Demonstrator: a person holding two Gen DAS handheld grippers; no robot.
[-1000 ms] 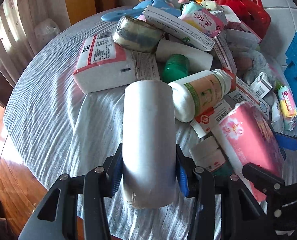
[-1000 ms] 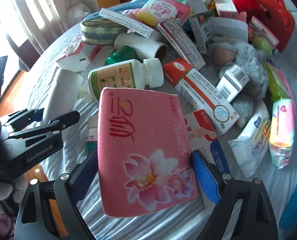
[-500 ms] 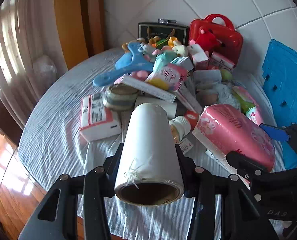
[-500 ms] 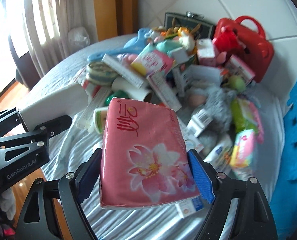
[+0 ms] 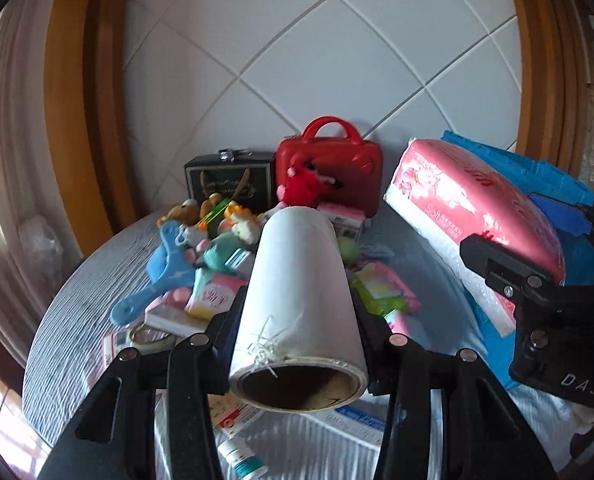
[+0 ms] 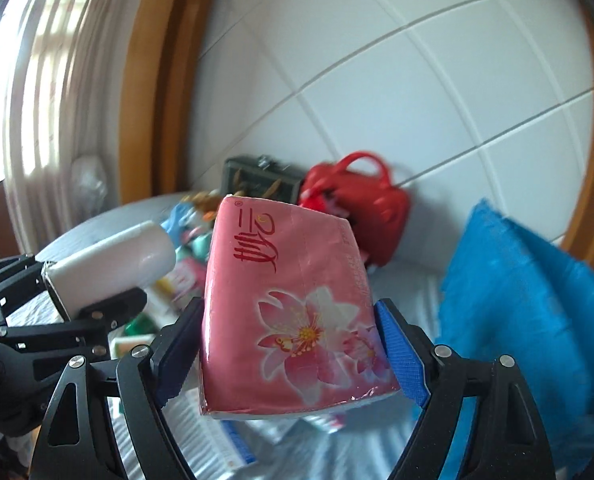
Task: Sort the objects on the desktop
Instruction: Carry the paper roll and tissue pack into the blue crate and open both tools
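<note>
Left gripper (image 5: 297, 320): jaws pressed against both flanks of a white paper roll (image 5: 301, 292); open cardboard core faces the camera, the far end juts well past the fingertips.
Left-side risk: the hold sits at the near end of the roll, so the unsupported far end could sag or pivot; the smooth curved wrap could slide between the pads if the wrist tips further down. A loose torn strip at the near rim may snag.
Right gripper (image 6: 289, 344): blue pads bear on both sides of a pink tissue pack (image 6: 293, 312), flower print up, carried clear of the table.
Right-side risk: the pack is soft film over tissue; it gives under pressure, and the grip looks to be at its lower half only. A sudden swing could let it squeeze out or twist.
Spacing: in the left wrist view the two loads hang near each other; a knock between them is the likeliest upset.
Tabletop below (image 5: 77, 292): striped cloth with a heap of toys, a blue plastic paddle (image 5: 157, 280) and small packets; a dropped item would land in the heap and scatter it.
Blue crate (image 6: 537, 300): on the right, my guess for the destination; its rim could catch the pack.
Far edge: red toy case (image 5: 333, 168) and dark box (image 5: 229, 176) against the tiled wall, out of harm's way.
</note>
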